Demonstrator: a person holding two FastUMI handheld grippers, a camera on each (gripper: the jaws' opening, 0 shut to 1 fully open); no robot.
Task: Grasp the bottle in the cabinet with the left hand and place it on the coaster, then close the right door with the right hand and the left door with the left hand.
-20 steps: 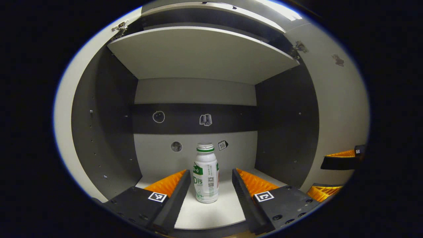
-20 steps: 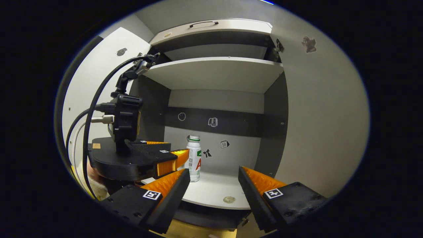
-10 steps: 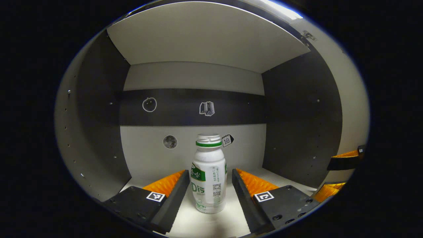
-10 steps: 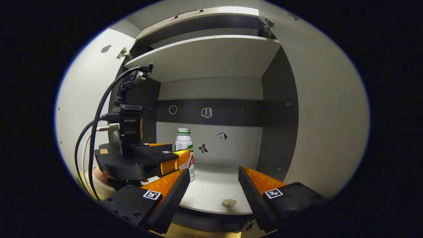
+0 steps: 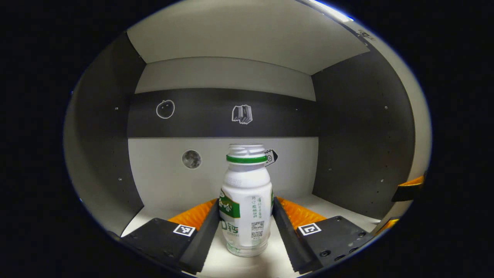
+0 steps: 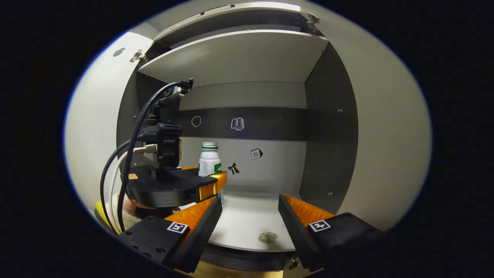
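A white bottle point(image 5: 247, 200) with a green neck ring stands upright on the cabinet's lower shelf point(image 5: 335, 210). My left gripper point(image 5: 246, 201) is open, with one finger on each side of the bottle's lower body; I cannot tell whether they touch it. In the right gripper view the same bottle point(image 6: 209, 161) rises behind the left gripper's body and cables point(image 6: 166, 154), which reach into the cabinet. My right gripper point(image 6: 250, 200) is open with nothing between its fingers, in front of the shelf's edge. One of its fingers point(image 5: 410, 184) shows at the far right of the left gripper view.
Both cabinet doors stand open: the left door point(image 6: 96, 127) and the right door point(image 6: 386, 135). An upper shelf point(image 6: 239, 58) hangs over the bottle's compartment. A small round disc point(image 6: 267, 236) lies near the lower shelf's front edge. A sleeve point(image 6: 129, 216) holds the left gripper.
My left gripper has moved deeper into the cabinet, and the bottle now stands between its fingers. The right gripper has edged closer to the cabinet and stays open.
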